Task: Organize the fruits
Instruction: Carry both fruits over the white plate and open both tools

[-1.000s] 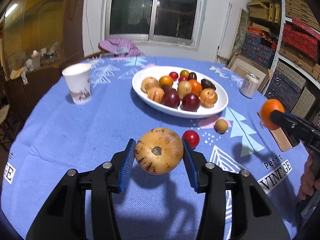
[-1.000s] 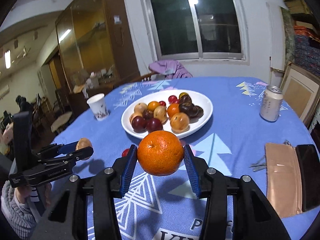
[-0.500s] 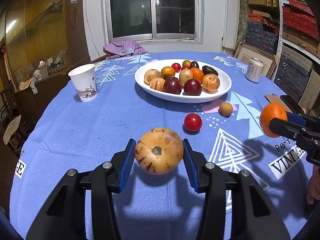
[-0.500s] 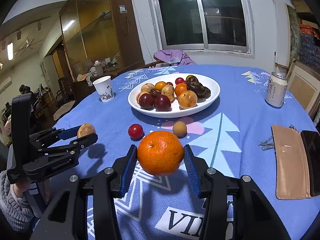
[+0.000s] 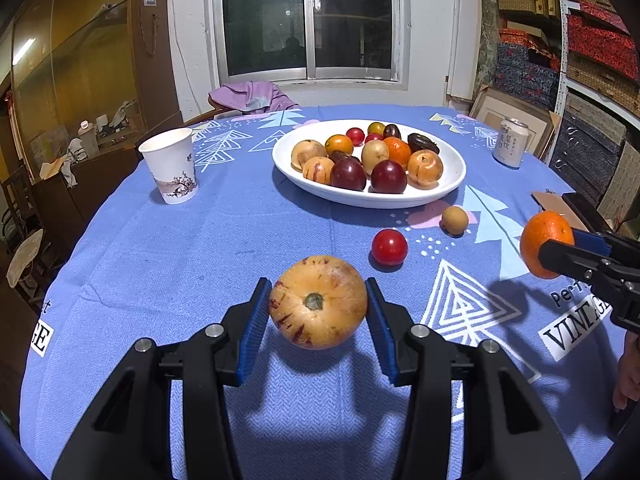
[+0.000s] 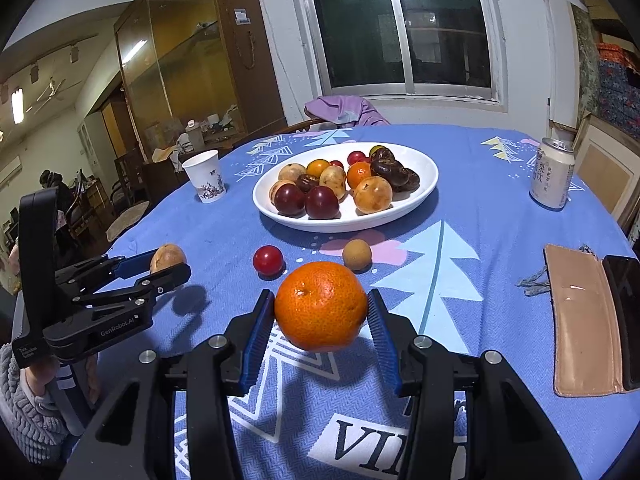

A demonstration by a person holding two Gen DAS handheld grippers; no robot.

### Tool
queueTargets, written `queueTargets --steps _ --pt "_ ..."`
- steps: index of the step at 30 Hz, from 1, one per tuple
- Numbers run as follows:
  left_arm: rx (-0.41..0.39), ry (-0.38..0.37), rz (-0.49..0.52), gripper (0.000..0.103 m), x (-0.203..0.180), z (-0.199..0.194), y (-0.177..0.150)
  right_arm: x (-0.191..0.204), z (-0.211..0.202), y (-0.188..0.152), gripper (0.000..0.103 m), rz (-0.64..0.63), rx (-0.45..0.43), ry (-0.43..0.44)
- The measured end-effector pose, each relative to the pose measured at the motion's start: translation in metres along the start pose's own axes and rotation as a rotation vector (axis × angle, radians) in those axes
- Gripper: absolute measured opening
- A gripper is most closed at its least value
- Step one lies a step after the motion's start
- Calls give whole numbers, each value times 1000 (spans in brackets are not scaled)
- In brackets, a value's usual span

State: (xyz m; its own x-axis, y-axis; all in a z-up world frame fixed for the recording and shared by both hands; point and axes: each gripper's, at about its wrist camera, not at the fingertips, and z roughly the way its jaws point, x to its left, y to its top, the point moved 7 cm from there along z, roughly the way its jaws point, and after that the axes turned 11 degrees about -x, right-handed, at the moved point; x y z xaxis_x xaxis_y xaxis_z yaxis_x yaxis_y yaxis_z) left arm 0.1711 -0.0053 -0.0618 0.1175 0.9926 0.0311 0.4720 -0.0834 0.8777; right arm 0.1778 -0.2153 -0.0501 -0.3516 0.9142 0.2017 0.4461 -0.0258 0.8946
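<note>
My left gripper (image 5: 318, 312) is shut on a tan fruit with red streaks (image 5: 318, 302), held above the blue tablecloth. My right gripper (image 6: 320, 312) is shut on an orange (image 6: 321, 306); it also shows at the right edge of the left wrist view, with the orange (image 5: 546, 242) in its blue pads. A white oval plate (image 5: 448, 188) holding several fruits sits further back. Loose on the cloth in front of it lie a red cherry tomato (image 5: 389, 247) and a small tan round fruit (image 5: 454, 220). In the right wrist view the left gripper (image 6: 170, 264) hangs at the left.
A paper cup (image 5: 170, 170) stands at the left of the plate, a drink can (image 5: 510, 142) at its right. A tan wallet (image 6: 580, 320) and a dark phone (image 6: 624, 312) lie near the right table edge. A person's hand and sleeve (image 6: 32, 408) hold the left gripper.
Both grippers tipped downward a little, so the plate and loose fruits sit lower and nearer in both views. The grips on the tan fruit and the orange are unchanged.
</note>
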Motion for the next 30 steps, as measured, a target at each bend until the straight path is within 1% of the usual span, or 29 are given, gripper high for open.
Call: queueTargets --steps 2,4,5,7,8,10,13,15,19,20,21,22,23,24,25,27,30 --pt "5 -10 -18 47 3 4 6 -4 1 7 48 23 3 10" --pt "19 -26 -38 47 7 12 17 -10 5 22 48 36 7 5" --pt "22 -33 -45 47 9 18 28 -13 8 32 48 34 -2 -5" --pt "14 -20 -40 47 12 30 48 -15 18 55 48 6 -19 -30" --pt "11 -14 -39 47 12 38 59 -17 27 68 48 -9 -31 -48" --pt "10 -27 -59 47 10 60 81 -21 50 87 48 -22 -29 -70" --pt "20 -42 -83 47 6 92 99 -31 93 104 48 -2 -5 -96" --pt "44 -48 -105 46 3 118 105 -35 123 108 48 24 24 -93" --pt "78 -56 -130 46 3 154 108 -32 163 108 48 21 59 -87" --pt "82 -55 -132 48 3 161 108 -31 170 108 48 24 62 -87" --pt "76 -48 -135 51 5 165 108 -31 176 109 48 30 63 -86" --pt "67 -42 -139 63 6 167 109 -31 182 110 49 39 65 -86" --pt "58 -30 -143 65 8 168 110 -33 186 109 49 43 68 -88" --pt "55 -36 -149 68 10 168 110 -34 189 109 49 43 72 -90" --pt "56 -44 -153 73 11 168 109 -36 190 110 52 48 64 -94" --pt "50 -45 -155 73 13 166 110 -40 185 112 57 58 42 -105" --pt "43 -52 -163 73 14 158 111 -40 171 116 57 52 27 -105"
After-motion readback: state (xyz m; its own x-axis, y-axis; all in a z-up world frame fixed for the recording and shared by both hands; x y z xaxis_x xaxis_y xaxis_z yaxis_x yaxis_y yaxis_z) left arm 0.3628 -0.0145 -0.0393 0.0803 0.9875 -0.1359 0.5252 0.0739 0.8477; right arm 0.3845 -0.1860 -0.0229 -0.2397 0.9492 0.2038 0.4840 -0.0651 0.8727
